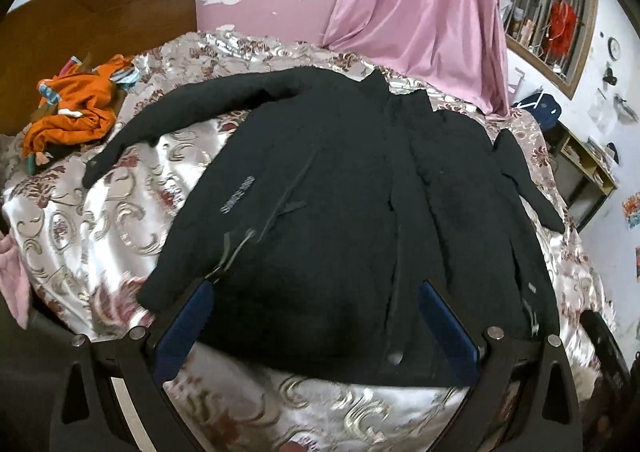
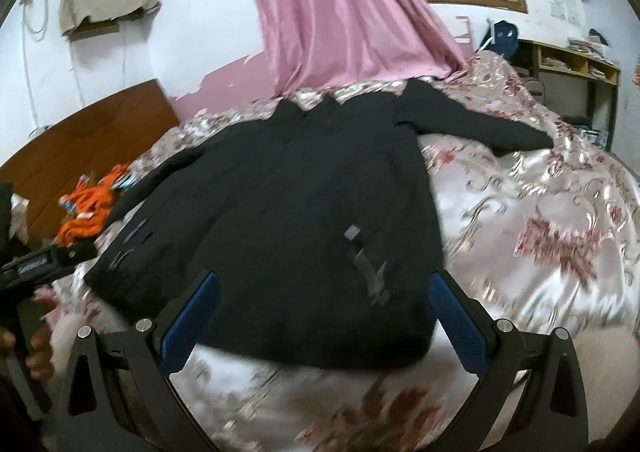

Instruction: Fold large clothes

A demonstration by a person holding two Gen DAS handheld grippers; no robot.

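Note:
A large black jacket [image 1: 328, 188] lies spread flat on a bed with a shiny floral cover [image 1: 100, 212], sleeves out to both sides. It also shows in the right wrist view [image 2: 300, 204]. My left gripper [image 1: 316, 292] is open and empty, hovering over the jacket's hem near its left half. My right gripper [image 2: 324, 284] is open and empty over the hem's right half. The left gripper's body [image 2: 36, 264] shows at the left edge of the right wrist view.
A crumpled orange garment [image 1: 76, 108] lies near the wooden headboard [image 1: 80, 20]. A pink curtain [image 1: 424, 12] hangs at the far side of the bed. A wooden shelf unit [image 2: 572, 64] stands at the right.

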